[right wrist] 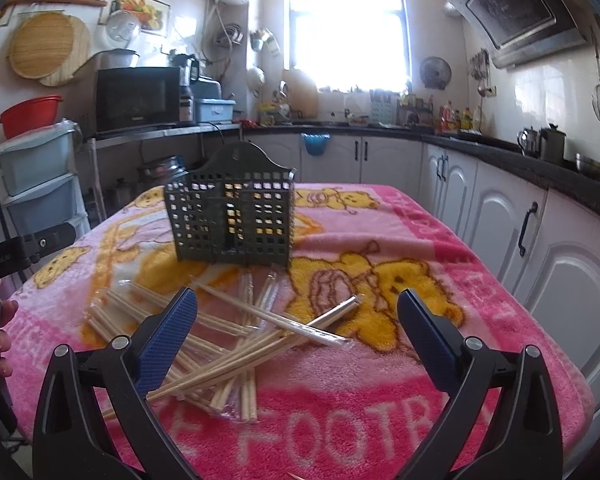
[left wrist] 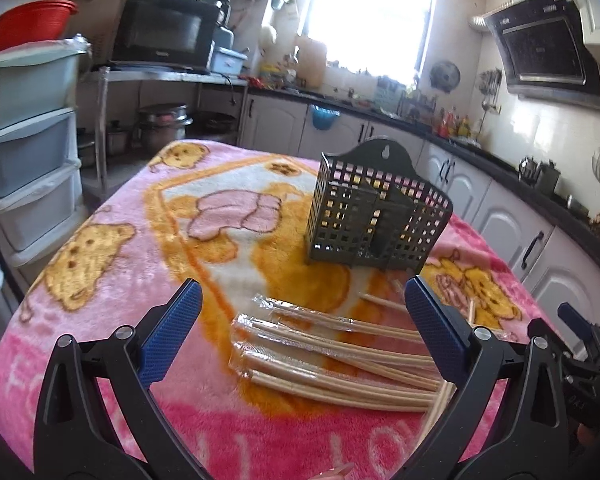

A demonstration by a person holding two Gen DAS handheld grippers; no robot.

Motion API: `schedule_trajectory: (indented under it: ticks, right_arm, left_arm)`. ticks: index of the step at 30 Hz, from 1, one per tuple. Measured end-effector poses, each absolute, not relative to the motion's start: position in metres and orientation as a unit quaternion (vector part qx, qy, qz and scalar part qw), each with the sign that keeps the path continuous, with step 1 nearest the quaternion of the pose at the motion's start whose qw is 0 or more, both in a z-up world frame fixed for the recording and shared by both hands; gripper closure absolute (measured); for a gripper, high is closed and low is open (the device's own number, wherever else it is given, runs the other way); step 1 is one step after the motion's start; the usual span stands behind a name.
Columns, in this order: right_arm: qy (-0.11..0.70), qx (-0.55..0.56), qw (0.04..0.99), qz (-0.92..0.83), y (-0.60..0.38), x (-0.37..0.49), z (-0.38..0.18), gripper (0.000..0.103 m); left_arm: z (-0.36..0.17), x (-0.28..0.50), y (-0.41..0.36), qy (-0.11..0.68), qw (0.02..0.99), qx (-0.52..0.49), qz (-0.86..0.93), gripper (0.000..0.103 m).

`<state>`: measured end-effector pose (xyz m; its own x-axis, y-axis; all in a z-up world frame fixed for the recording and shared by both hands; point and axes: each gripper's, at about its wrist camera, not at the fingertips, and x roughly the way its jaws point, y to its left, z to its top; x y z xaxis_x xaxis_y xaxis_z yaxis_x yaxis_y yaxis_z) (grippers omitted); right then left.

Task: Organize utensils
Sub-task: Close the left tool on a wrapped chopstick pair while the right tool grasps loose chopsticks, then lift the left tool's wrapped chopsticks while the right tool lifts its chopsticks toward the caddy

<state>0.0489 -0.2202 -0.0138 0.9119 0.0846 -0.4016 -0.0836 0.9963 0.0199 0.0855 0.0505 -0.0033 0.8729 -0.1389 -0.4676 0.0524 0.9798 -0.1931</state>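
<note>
On the table, over a pink bear-print blanket (right wrist: 380,408), both my grippers hover with nothing in them. Left gripper (left wrist: 303,330): jaws spread wide, blue pads bare, pile of chopsticks (left wrist: 332,360) between and below the fingertips, not touched. Right gripper (right wrist: 298,334): jaws also spread wide, empty, above the same heap of chopsticks (right wrist: 236,352).

Chopsticks: pale wood, several pairs in clear plastic sleeves. From the left wrist view they lie roughly parallel; from the right wrist view they cross each other in a loose jumble, one sleeved pair lying on top at a slant. All flat on the blanket.

Utensil holder (left wrist: 376,216) (right wrist: 232,220): dark green lattice basket with a hanging tab, standing upright on the blanket just behind the pile, apart from both grippers. Looks divided into compartments; can't tell if anything is inside.

Right gripper body shows at the right edge of the left wrist view.
</note>
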Motion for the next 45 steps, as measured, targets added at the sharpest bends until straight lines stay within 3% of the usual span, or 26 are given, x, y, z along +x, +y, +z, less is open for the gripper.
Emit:
schedule_trajectory:
  ticks: [7,12,21,28,40,45]
  right_arm:
    - [0.250,0.049,0.966,0.033,-0.238,0.068,-0.024,0.009]
    - [0.304,0.102,0.946,0.043,-0.251,0.086,-0.039,0.034]
    - [0.352,0.176,0.917,0.061,-0.263,0.102,-0.060,0.068]
    - [0.348,0.194,0.915,0.066,-0.267,0.106,-0.061,0.088]
    - [0.312,0.172,0.930,0.087,-0.268,0.109,-0.042,0.095]
    - [0.292,0.145,0.940,0.101,-0.264,0.110,-0.028,0.096]
  left_arm:
    - [-0.017,0.127,0.049,0.300,0.948,-0.080,-0.068,0.009]
    - [-0.028,0.153,0.061,0.335,0.934,-0.096,-0.081,0.012]
    - [-0.053,0.187,0.083,0.395,0.904,-0.132,-0.094,0.045]
    - [-0.068,0.198,0.089,0.427,0.884,-0.156,-0.111,0.058]
    - [-0.078,0.204,0.095,0.442,0.875,-0.166,-0.106,0.098]
    - [-0.065,0.200,0.094,0.418,0.884,-0.167,-0.124,0.101]
